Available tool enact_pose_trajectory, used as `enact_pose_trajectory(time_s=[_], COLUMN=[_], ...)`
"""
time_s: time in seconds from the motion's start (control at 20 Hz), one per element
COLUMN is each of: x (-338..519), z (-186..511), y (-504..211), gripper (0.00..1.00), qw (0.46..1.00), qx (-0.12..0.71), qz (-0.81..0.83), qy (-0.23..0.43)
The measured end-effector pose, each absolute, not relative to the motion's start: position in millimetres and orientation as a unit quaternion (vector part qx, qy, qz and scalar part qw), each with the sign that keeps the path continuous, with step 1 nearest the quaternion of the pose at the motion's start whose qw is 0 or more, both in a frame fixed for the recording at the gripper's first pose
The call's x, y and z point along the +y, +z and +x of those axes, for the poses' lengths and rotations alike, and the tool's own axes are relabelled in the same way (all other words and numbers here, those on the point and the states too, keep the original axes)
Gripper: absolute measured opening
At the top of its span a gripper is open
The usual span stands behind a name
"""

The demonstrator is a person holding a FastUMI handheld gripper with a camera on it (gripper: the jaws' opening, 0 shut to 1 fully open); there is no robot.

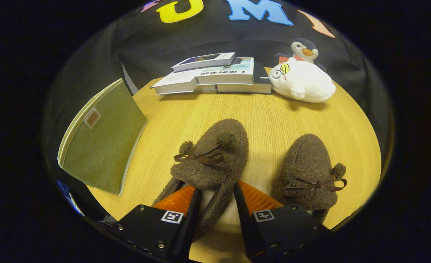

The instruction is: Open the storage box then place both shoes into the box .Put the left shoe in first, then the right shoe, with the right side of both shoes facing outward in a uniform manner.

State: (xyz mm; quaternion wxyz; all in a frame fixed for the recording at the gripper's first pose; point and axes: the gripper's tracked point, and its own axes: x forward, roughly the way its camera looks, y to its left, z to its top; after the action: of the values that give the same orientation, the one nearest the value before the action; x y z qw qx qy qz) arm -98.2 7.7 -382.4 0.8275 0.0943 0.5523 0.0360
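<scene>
Nearest of all, the gripper [217,199] has its two fingers straddling the heel end of the left shoe [211,157]. The jaws are partly closed around the shoe's side wall and collar, but whether both fingers actually press on the fuzzy fabric I cannot tell; the left finger seems to be outside the shoe and the right one at its inner opening.

Off to the left of the fingers, and a little ahead, stands the storage box [104,146], a green fabric one with a small tag. It looks like its lid or front flap is tilted up, though its inside is hidden, so I would not swear that the opening step is complete.

Between the fingers and running forward lies the left shoe, a brown plush slipper with a bow and pompom, resting on the wooden table [266,109]. Just right of the right finger sits the right shoe [310,171], its match, apart from the first shoe.

Beyond both shoes lie stacked books [215,75], and right of them a white plush toy [303,82] with a penguin toy [304,49] behind it.

My judgement is that both shoes have yet to be placed, and the first is only now being taken.
</scene>
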Motion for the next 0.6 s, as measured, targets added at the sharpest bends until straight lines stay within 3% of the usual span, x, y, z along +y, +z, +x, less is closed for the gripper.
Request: enact_pose_trajectory(time_s=[0.1, 0.2, 0.25, 0.6], x=[1.9, -8.0, -7.2, 11.9], z=[-97.8, -95.2, -92.2, -87.1], y=[-383.4, -378.6, -376.6, -344.3], gripper=[0.28, 0.27, 0.01, 0.00], qw=[0.821, 0.820, 0.815, 0.790], qx=[0.560, 0.560, 0.563, 0.573], qz=[0.112, 0.118, 0.140, 0.220], qy=[0.014, -0.007, -0.017, -0.018])
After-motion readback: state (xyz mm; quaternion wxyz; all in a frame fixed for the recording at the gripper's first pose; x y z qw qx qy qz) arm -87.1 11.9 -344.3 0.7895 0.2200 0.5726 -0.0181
